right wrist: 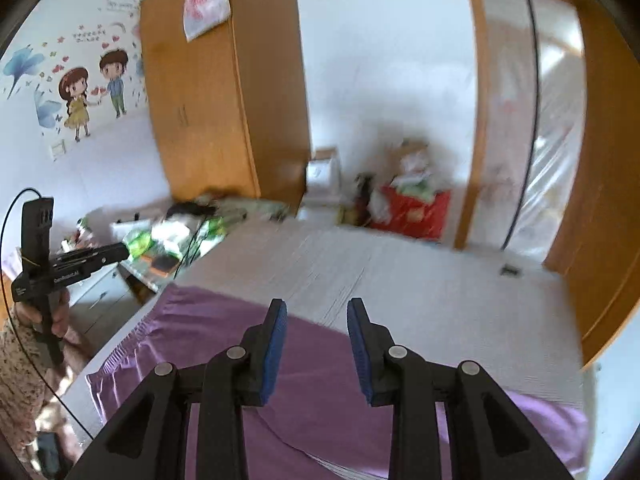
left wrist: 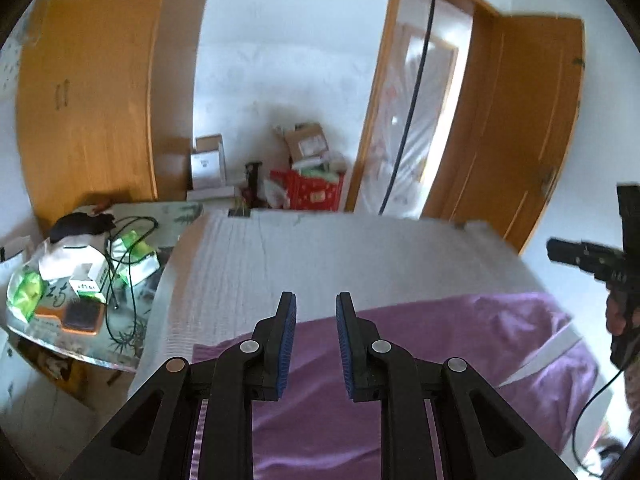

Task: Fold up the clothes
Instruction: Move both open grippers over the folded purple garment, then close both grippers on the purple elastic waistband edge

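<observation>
both my claws hang above the bed (left wrist: 360,248), nothing in them: left gripper (left wrist: 316,312) and right gripper (right wrist: 316,320) each with jaws parted, pads bare. purple garment (left wrist: 460,340) lies spread on the near part of the bed below (edges partly out of frame). between folds, i judge; next move calls for coming down on an edge or corner and pinching it.

surface: bed (left wrist: 360,252), grey-white striped cover | on it: purple garment (left wrist: 460,344) spread flat at near side

Matt purple cloth garment (left wrist: 460,344); ribbed grey bedcover (left wrist: 320,256); glossy wood wardrobe (left wrist: 92,92).
</observation>
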Demonstrator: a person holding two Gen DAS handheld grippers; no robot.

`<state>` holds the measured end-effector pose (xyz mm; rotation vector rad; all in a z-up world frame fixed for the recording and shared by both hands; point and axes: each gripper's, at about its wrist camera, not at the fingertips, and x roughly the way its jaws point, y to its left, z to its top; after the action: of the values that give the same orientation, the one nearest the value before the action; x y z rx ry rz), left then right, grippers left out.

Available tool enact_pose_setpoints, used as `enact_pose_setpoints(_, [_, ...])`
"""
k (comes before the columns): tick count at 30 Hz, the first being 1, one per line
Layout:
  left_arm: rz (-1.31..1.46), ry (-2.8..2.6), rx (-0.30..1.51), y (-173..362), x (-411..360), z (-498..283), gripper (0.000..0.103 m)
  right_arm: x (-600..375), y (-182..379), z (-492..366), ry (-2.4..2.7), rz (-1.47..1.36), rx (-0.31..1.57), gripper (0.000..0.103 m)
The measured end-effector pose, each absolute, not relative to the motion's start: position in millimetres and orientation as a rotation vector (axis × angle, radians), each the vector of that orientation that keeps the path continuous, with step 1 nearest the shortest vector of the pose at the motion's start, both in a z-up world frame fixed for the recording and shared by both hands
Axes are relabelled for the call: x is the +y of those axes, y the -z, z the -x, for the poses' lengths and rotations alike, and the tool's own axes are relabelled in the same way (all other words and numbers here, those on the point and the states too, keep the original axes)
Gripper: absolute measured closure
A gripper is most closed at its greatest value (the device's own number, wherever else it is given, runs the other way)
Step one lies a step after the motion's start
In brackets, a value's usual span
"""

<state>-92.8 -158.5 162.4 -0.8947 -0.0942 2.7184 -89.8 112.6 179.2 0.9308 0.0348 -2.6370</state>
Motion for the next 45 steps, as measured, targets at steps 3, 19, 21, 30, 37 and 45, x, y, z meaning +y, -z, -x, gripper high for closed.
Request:
enact_pose_setpoints(3, [0.954, -2.684, -0.066, -143.4, -154.9, 112.6, 0.082, 99.8, -148.7, 121.3, 2.576, -1.006, 0.012, 0.071])
enact_pose_setpoints(19, [1.281, -2.554, 0.207, -48.3, -159.3, 188.3, 0.080, 36.3, -36.2, 231.4, 2.326, -1.247, 0.139, 0.067])
enact_pose_setpoints(21, [1.309, -2.557, 0.197, -41.7, -166.7, 192.0, 0.080, 34.2, -30.0, 234.8, 2.322, -1.256, 0.141, 0.066])
enact_pose_setpoints(30, [1.333, -2.567, 0.281, -27.4, -175.1, 194.9, 0.080, 26.2, -4.0, 249.7, 2.275, -1.309, 0.160, 0.061])
enact_pose_setpoints(37, [1.290, -2.559, 0.298, -25.5, -178.4, 191.1, 0.079, 22.8, 3.1, 249.9, 2.265, -1.297, 0.195, 0.058])
enact_pose_setpoints(45, [1.253, -2.536, 0.303, -23.4, -177.4, 183.3, 0.079, 9.9, 6.4, 242.8, 2.252, -1.269, 0.279, 0.056])
